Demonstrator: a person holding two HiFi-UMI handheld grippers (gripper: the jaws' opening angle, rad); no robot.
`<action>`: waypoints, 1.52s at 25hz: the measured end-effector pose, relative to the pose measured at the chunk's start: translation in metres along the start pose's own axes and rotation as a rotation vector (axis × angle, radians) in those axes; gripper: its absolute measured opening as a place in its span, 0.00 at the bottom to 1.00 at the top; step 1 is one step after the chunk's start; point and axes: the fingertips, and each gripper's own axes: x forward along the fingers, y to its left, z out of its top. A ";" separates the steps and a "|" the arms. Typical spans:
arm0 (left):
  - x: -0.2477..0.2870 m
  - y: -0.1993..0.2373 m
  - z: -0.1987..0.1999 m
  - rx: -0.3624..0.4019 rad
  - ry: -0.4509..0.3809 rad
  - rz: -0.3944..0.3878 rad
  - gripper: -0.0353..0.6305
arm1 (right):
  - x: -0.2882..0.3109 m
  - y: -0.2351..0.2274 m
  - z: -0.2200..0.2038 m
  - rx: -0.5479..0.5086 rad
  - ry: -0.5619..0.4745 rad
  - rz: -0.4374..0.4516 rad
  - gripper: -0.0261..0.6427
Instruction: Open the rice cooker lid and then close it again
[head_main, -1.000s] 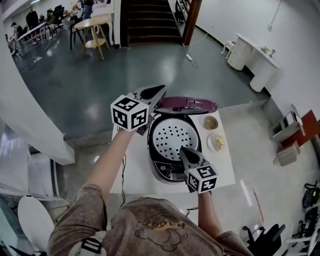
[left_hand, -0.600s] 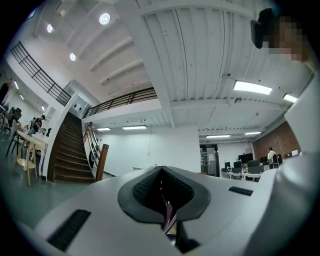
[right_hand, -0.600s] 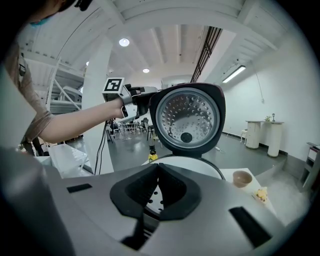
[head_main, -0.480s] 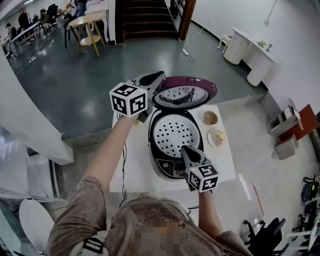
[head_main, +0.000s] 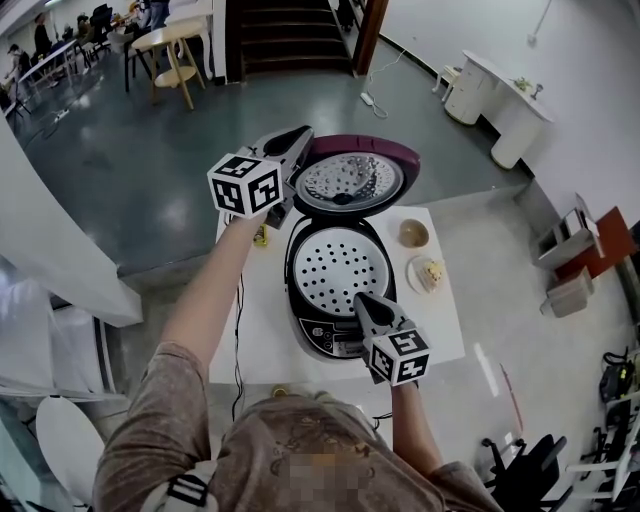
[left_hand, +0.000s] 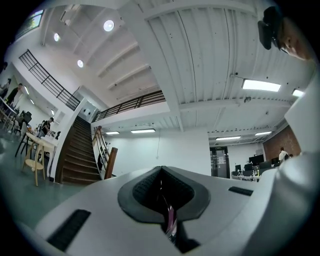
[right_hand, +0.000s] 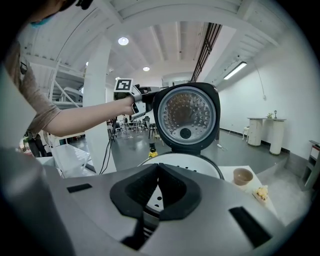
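Left gripper view: left gripper (left_hand: 161, 175) pinches lid (left_hand: 171, 221) rim; right gripper (right_hand: 156, 170) jaws closed, empty.

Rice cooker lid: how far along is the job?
Opening is done: the purple rice cooker lid stands raised above the white perforated inner tray. In hand: the left hand-held gripper clamps the lid's rim. Left: lowering it shut.

My right gripper (head_main: 360, 300) covers part of the rice cooker (head_main: 335, 268) front panel. The food on the plate (head_main: 414, 278) right of the rice cooker is too small to identify.
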 end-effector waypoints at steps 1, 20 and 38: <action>0.001 0.002 -0.001 0.003 -0.001 0.005 0.08 | 0.000 -0.001 0.000 0.000 0.002 0.004 0.05; -0.016 0.004 0.018 0.055 -0.025 0.044 0.09 | 0.002 -0.031 -0.001 0.028 0.004 0.058 0.05; -0.018 -0.019 0.014 -0.003 0.024 -0.103 0.55 | 0.003 -0.033 0.011 0.011 -0.016 0.108 0.04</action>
